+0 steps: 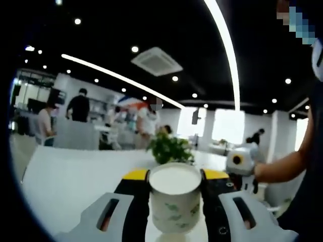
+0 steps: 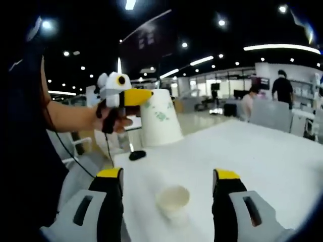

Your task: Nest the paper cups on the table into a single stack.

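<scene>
In the left gripper view we see the left gripper (image 1: 174,184) at bottom centre, its fingers clamped on a cup (image 1: 175,201) above the desk (image 1: 65,176). In the right gripper view, the right gripper (image 2: 169,184) fingers stand apart around a second cup (image 2: 172,200) on the desk, lower centre; the held cup sits upper left.

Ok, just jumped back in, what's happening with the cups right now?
A person is working with a tool in each hand. The left tool is shut on a paper cup and holds it up in the air above the white table. The right tool is open, with a second cup standing on the table between its jaws, not gripped. The cups are not nested yet.
</scene>
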Motion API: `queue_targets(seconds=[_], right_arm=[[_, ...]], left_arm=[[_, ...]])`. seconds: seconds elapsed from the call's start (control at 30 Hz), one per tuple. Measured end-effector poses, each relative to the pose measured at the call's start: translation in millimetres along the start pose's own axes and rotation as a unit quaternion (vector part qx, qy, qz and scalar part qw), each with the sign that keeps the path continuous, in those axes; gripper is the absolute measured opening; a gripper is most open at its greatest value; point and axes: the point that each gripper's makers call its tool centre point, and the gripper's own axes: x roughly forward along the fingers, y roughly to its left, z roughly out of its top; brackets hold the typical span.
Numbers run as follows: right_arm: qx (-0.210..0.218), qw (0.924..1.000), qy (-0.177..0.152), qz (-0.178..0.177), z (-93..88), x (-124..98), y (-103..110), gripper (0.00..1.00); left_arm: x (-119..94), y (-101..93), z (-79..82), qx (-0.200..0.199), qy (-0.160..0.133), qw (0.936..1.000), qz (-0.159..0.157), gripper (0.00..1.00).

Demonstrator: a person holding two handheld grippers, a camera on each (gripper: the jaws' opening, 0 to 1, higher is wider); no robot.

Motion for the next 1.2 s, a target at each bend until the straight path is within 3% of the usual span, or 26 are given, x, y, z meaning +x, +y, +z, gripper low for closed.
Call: queue_targets(seconds=[0.3,0.5,0.6,0.8,0.97,1.07,1.2], right_arm=[[0.034,0.9975,-0.038,0.047,22.1,13,27,0.57],[0.033,0.9966,-0.04,0.063,27.5,16,33,0.51],[0.046,0.9954,-0.044,0.071,31.4,15,34,0.47],[0.048,0.9947,-0.042,0.081,34.0,13,36,0.41],[0.055,0.9933,-0.046,0.091,39.9,11,36,0.31],[0.057,0.9917,-0.05,0.104,43.9,10,40,0.27],[0.06,0.9897,-0.05,0.12,47.5,9,45,0.19]], left_arm=[[-2,-7.4,5.0,-0.017,-0.028,0.9994,-0.001,0.38],[-5,-10.5,1.0,-0.018,-0.023,0.9996,-0.006,0.38],[-9,-11.0,-8.1,-0.03,-0.006,0.9994,-0.018,0.38],[-20,-3.5,-12.9,-0.042,-0.003,0.999,-0.014,0.38],[-30,-20.5,-26.8,-0.049,0.045,0.9946,-0.08,0.38],[-35,-24.7,-34.2,-0.039,0.07,0.9915,-0.102,0.38],[-40,-26.8,-34.5,-0.029,0.079,0.9894,-0.119,0.38]])
